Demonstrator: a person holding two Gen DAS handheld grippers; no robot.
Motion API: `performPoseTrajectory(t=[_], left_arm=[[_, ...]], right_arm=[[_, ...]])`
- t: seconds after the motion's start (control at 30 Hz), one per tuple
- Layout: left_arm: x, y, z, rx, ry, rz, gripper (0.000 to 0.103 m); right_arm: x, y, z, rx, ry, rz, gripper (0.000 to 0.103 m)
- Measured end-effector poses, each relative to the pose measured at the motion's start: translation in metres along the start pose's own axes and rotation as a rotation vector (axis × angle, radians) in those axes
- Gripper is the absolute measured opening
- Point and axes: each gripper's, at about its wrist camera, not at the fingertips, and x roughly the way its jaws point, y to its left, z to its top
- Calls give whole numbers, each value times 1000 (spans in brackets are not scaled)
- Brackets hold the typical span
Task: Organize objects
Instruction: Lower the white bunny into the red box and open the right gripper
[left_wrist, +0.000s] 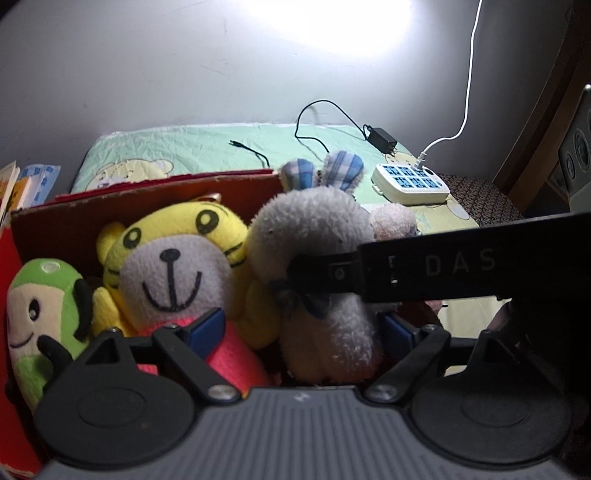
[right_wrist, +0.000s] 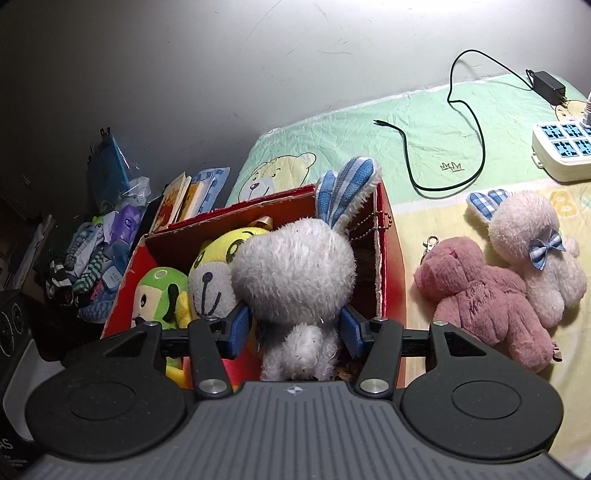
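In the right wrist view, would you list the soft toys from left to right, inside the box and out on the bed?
Green plush → yellow tiger plush → grey bunny held by the right gripper → pink bear → white bunny with a blue bow.

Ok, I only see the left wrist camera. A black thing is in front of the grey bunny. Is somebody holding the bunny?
Observer: Yes. The right gripper has its fingers on both sides of the grey bunny, touching its fur.
Operator: Are more toys outside the box?
Observer: Two lie on the bed, right of the red box: a pink bear and a pale bunny with a blue bow.
Operator: And on the other side?
Observer: A heap of striped socks and clothes.
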Motion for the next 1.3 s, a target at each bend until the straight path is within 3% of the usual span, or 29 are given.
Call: performPoseTrajectory(t=[0.2, 0.43, 0.8, 1.03, 1.13, 1.3], left_arm=[[-1, -5, -2, 19, 1, -12, 91], [0, -14, -7, 58, 15, -36, 83], [8, -11, -8, 48, 30, -37, 84], [12, -5, -7, 17, 33, -45, 85], [14, -6, -8, 26, 34, -43, 88], [18, -4, -6, 20, 40, -41, 89]], right_arm=[[-10, -2, -2, 4, -20, -25, 56], [-19, -11, 5, 55, -110, -5, 55], [-8, -9, 4, 13, -55, -12, 53], [-24, -10, 13, 22, -208, 0, 52], [-11, -12, 16, 29, -173, 5, 43], [2, -17, 16, 57, -142, 25, 44]])
